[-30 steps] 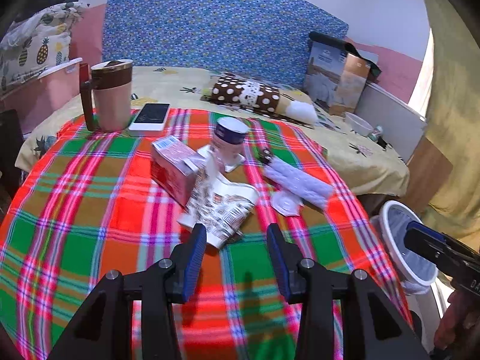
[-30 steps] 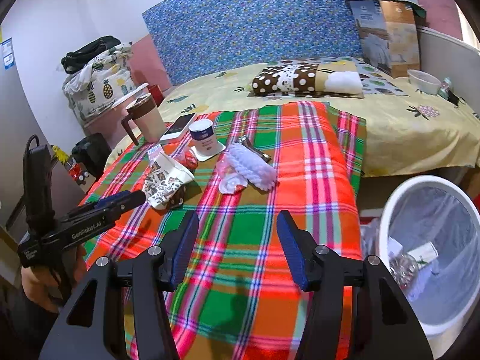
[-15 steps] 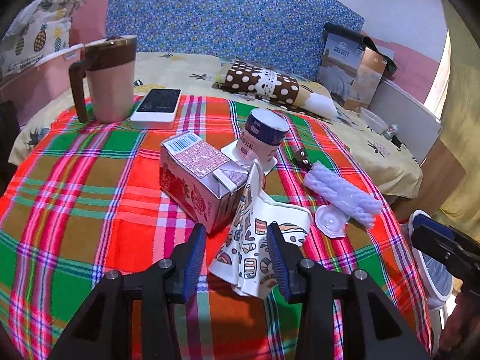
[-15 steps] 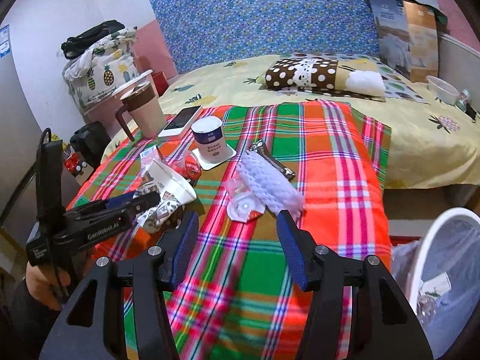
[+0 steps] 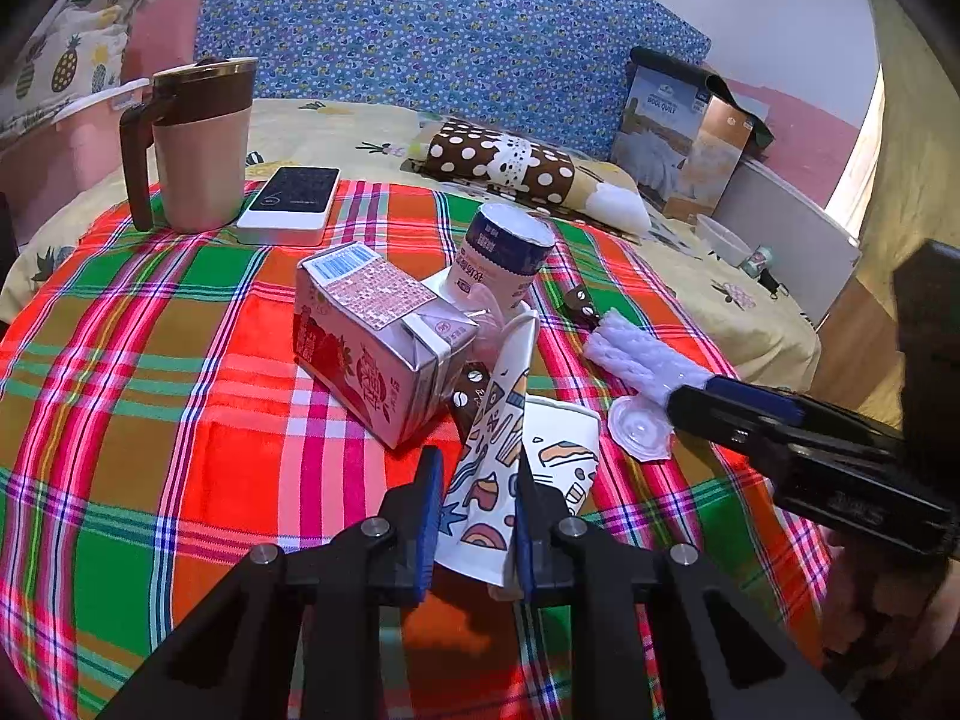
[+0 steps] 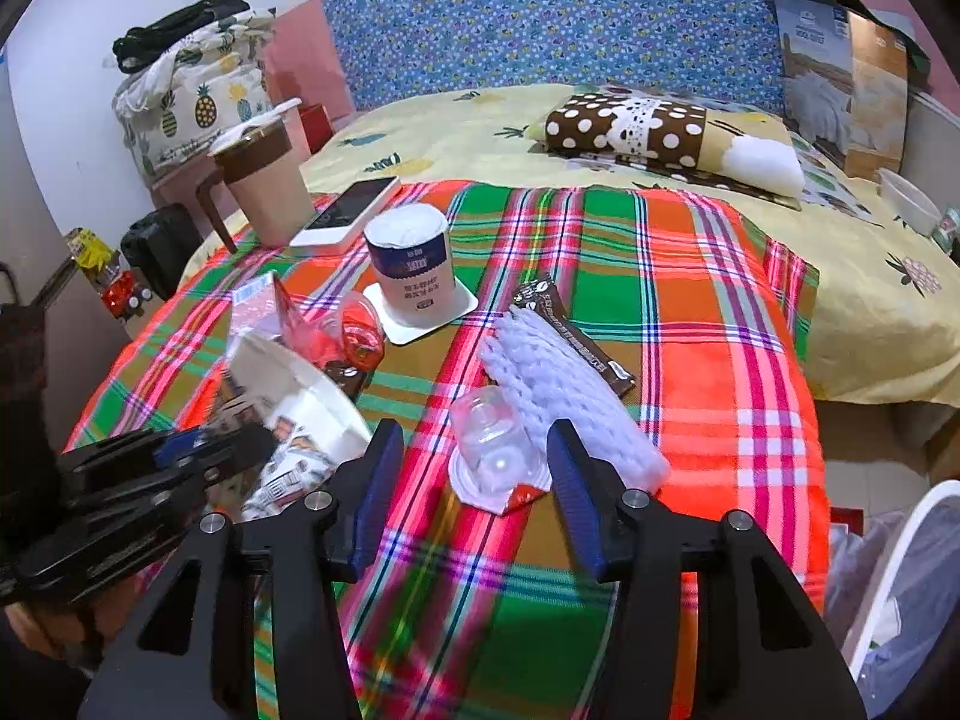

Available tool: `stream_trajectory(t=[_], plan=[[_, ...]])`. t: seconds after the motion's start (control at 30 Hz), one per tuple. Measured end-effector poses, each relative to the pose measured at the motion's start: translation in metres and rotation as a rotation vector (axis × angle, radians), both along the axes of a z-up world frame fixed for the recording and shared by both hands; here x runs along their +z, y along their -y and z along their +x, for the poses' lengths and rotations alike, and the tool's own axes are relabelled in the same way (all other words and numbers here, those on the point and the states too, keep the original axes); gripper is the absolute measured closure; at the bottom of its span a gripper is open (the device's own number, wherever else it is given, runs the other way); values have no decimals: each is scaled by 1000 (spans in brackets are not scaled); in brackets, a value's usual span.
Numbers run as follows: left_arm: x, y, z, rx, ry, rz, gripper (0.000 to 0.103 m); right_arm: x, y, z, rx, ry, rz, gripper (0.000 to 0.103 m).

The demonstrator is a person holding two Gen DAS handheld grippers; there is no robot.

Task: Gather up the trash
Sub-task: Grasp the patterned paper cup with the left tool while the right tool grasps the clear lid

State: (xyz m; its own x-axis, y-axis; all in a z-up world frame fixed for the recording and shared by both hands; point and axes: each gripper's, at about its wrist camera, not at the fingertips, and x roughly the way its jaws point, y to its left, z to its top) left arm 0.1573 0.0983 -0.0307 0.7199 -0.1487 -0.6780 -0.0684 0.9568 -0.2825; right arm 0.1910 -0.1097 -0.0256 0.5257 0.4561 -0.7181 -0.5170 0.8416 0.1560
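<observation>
A crushed patterned paper cup [image 5: 504, 468] lies on the plaid tablecloth [image 5: 180, 420]; my left gripper [image 5: 474, 516] has its two fingers around the cup's near end, close on both sides. A pink milk carton [image 5: 372, 336] lies just left of it, a yogurt cup [image 5: 501, 255] behind. My right gripper [image 6: 474, 492] is open, its fingers either side of a clear plastic lid [image 6: 495, 456] beside a white ridged wrapper [image 6: 558, 384]. The paper cup also shows in the right wrist view [image 6: 300, 414].
A brown and beige mug [image 5: 201, 144] and a phone [image 5: 291, 198] stand at the table's far left. A dark snack wrapper [image 6: 570, 330] lies behind the white one. A white trash bin [image 6: 888, 588] with a bag stands off the table's right edge. A bed lies behind.
Both grippers moved forward over the table. The left gripper's fingers narrowed around the paper cup. The right gripper came up to the clear lid, still open.
</observation>
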Motion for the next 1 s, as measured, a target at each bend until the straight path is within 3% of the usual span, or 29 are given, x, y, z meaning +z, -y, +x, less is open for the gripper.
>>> stream_trajectory(t=[0.13,0.23,0.67,1.0], plan=[[-1,-3,-3,4,-5,-12,82,-6,-4,7,-3,-17,-18,57],[-2,-5,-3,8,-5,-15,82,-9,-9,7,-1,-19,-36,70],[9,-2,-21,23,15,-7,82,5,4,-15,10,-23,47,71],[25,24,-50,4,30,27,82,17,31,-46,-16,1,82,71]])
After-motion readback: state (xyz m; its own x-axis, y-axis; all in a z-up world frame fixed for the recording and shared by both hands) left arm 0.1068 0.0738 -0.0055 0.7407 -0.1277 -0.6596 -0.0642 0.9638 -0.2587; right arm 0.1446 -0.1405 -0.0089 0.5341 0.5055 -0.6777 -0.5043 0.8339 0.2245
